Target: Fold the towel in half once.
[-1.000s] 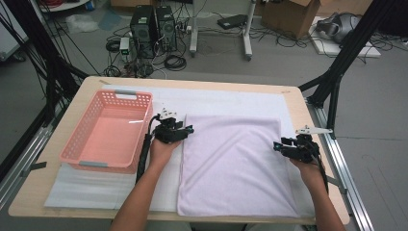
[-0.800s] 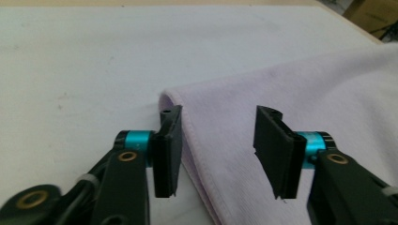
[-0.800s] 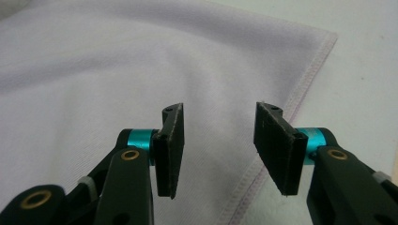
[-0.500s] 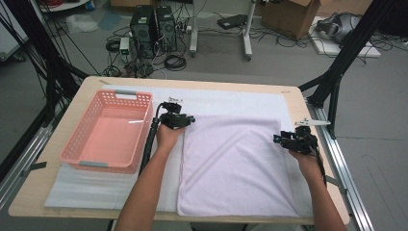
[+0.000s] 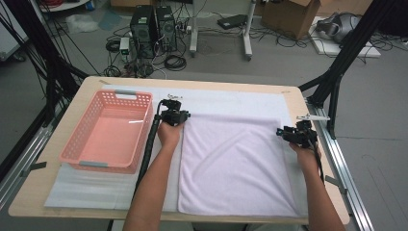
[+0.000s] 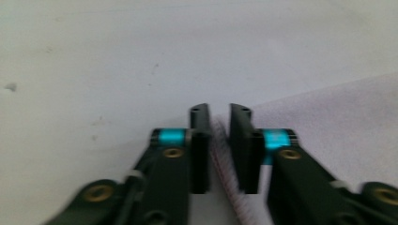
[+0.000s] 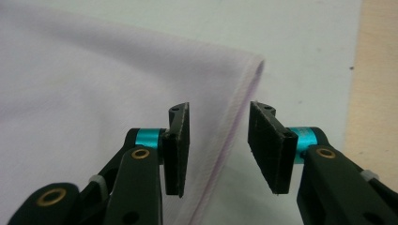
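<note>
From the high view, I see the lilac towel (image 5: 235, 163) spread flat on the white sheet (image 5: 96, 187) that covers the bench (image 5: 298, 101), with the pink basket (image 5: 108, 131) to its left. A second ago both my hands sat lower on the cloth; now the left hand-held gripper (image 5: 179, 115) has slid up to the towel's far left corner, and the right hand-held gripper (image 5: 284, 133) has moved out and up to the far right corner. The towel itself lies as it did.

In the left gripper view, the left hand-held gripper (image 6: 219, 140) has just been closing: its jaws stand narrow, with the towel's hemmed edge (image 6: 220, 154) running up between them. A thin gap shows on either side of the hem, so I cannot say the pads press it yet.

In the right gripper view, the right hand-held gripper (image 7: 218, 140) has also been closing, yet its jaws are moderately wide, straddling the towel's side hem (image 7: 230, 126) just below the corner, clear of the cloth.
</note>
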`<state>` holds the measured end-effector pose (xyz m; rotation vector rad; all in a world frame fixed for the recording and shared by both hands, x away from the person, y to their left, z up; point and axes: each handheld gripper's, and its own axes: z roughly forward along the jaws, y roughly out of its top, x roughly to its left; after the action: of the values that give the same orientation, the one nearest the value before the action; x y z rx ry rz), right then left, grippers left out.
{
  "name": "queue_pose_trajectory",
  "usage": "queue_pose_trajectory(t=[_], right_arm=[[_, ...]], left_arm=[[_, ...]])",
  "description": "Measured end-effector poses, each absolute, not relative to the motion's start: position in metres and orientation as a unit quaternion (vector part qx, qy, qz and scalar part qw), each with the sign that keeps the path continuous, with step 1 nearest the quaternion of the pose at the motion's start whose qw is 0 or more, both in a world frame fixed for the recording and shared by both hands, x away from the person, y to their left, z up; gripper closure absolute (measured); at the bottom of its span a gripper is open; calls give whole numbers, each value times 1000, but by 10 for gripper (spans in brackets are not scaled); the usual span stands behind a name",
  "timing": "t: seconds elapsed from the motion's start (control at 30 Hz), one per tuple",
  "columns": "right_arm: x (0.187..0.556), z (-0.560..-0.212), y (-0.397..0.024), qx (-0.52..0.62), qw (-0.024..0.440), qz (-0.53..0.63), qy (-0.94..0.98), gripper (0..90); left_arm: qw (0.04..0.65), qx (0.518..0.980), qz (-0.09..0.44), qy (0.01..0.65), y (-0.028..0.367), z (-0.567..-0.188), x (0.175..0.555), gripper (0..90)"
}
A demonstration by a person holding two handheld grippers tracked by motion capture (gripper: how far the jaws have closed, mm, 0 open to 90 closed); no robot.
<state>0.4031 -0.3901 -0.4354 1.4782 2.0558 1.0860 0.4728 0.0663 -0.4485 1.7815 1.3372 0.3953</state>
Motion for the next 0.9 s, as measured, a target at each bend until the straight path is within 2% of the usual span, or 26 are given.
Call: queue_pose_trajectory(t=[0.03, 0.13, 0.17, 0.2, 0.23, 0.37, 0.43, 0.5, 0.57, 0.6, 0.63, 0.73, 0.8, 0.9], right_arm=[[406, -435, -390, 529, 193, 388, 730, 581], [418, -439, -385, 536, 198, 380, 727, 551], [422, -440, -383, 539, 201, 376, 727, 553], [426, -443, -381, 542, 203, 376, 723, 562], [430, -445, -378, 547, 195, 374, 722, 599], [433, -448, -374, 543, 212, 368, 724, 885], [431, -444, -373, 540, 253, 359, 718, 883], [431, -444, -373, 544, 263, 352, 715, 868], [431, -447, -370, 555, 285, 320, 713, 749], [431, -448, -372, 565, 289, 319, 704, 660], [431, -447, -375, 579, 281, 330, 691, 625], [427, -439, -383, 584, 268, 361, 676, 671], [425, -433, -384, 566, 269, 367, 688, 693], [419, -424, -385, 555, 274, 375, 690, 704]], left_arm=[[423, 715, 152, 536, 67, -450, 473, 604], [426, 718, 156, 529, 65, -451, 473, 572], [424, 724, 158, 520, 65, -451, 473, 643], [424, 731, 159, 511, 63, -452, 472, 765], [421, 731, 163, 512, 62, -451, 472, 841], [422, 712, 205, 523, 67, -443, 471, 868], [429, 713, 219, 509, 67, -440, 470, 868], [428, 712, 211, 515, 67, -442, 470, 865], [419, 704, 197, 538, 68, -446, 472, 819], [413, 706, 194, 542, 69, -447, 472, 765], [410, 707, 189, 545, 70, -448, 472, 701], [422, 704, 187, 540, 74, -445, 470, 600], [455, 689, 185, 533, 78, -442, 465, 565], [475, 696, 166, 513, 80, -441, 460, 519]])
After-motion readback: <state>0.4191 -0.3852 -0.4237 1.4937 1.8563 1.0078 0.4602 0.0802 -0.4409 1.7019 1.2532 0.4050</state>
